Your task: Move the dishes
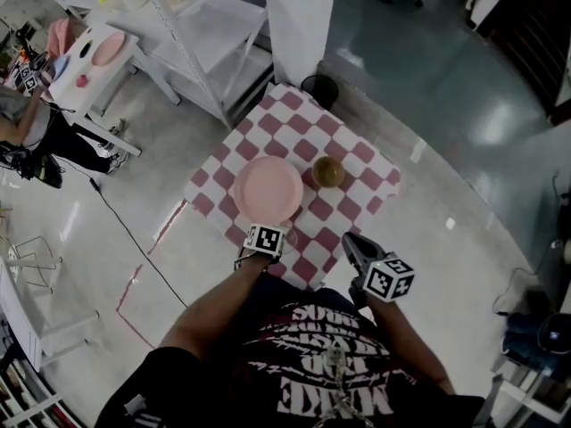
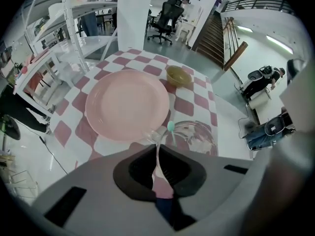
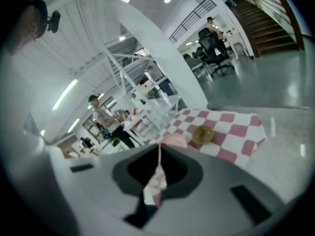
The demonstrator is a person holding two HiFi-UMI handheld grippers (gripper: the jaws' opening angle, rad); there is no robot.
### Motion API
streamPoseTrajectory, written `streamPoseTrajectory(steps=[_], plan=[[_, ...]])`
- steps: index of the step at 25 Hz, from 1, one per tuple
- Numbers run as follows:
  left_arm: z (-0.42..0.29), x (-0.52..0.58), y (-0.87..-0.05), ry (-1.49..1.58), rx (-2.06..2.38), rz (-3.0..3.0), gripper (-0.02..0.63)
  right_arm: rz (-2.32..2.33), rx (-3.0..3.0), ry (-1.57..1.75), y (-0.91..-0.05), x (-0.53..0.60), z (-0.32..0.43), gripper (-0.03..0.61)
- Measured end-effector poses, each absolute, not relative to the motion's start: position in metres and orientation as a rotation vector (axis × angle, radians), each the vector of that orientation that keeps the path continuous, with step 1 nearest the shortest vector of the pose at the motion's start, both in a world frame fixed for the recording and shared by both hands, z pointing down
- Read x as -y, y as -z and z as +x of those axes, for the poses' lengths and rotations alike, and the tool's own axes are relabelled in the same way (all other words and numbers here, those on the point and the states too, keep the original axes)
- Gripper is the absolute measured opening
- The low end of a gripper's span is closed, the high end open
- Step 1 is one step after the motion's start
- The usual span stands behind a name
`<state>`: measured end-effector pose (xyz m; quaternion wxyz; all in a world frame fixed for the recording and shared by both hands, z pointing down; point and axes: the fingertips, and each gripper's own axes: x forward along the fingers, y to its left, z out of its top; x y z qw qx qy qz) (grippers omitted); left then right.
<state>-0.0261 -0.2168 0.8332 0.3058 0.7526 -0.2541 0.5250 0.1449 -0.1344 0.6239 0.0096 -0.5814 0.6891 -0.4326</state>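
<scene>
A pink plate lies in the middle of the red-and-white checked table. A small yellowish bowl stands just right of it. A clear glass dish with a teal spot sits at the table's near edge, right of my left gripper's tips. My left gripper is shut, its tips at the plate's near rim. My right gripper is shut and holds nothing, in the air off the table's near right corner.
A white pillar and a black round object stand behind the table. White shelving is at the back left, with a person beside a small table. A cable and tape lines cross the floor on the left.
</scene>
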Motion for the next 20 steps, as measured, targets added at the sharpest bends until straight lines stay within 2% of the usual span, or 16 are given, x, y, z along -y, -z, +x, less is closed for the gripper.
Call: streamPoseTrajectory(steps=[7, 10, 12, 13, 17, 20], plan=[[-0.014, 0.198, -0.857, -1.327, 0.708, 1.941, 0.045, -1.802, -2.187, 1.384, -0.632, 0.120, 0.163, 0.038], [-0.016, 0.199, -0.860, -1.280, 0.744, 1.931, 0.078, -1.786, -2.205, 1.387, -0.632, 0.122, 0.166, 0.038], [-0.020, 0.194, -0.852, -1.244, 0.731, 1.903, 0.083, -1.767, -2.228, 1.385, -0.631, 0.127, 0.164, 0.038], [-0.022, 0.190, -0.847, -1.225, 0.716, 1.880, 0.107, -1.755, -2.242, 1.384, -0.631, 0.130, 0.162, 0.038], [-0.041, 0.192, -0.821, -1.180, 0.747, 1.860, 0.107, -1.694, -2.298, 1.376, -0.631, 0.150, 0.145, 0.038], [-0.047, 0.217, -0.773, -1.030, 0.840, 1.992, 0.106, -1.660, -2.352, 1.352, -0.626, 0.165, 0.129, 0.038]])
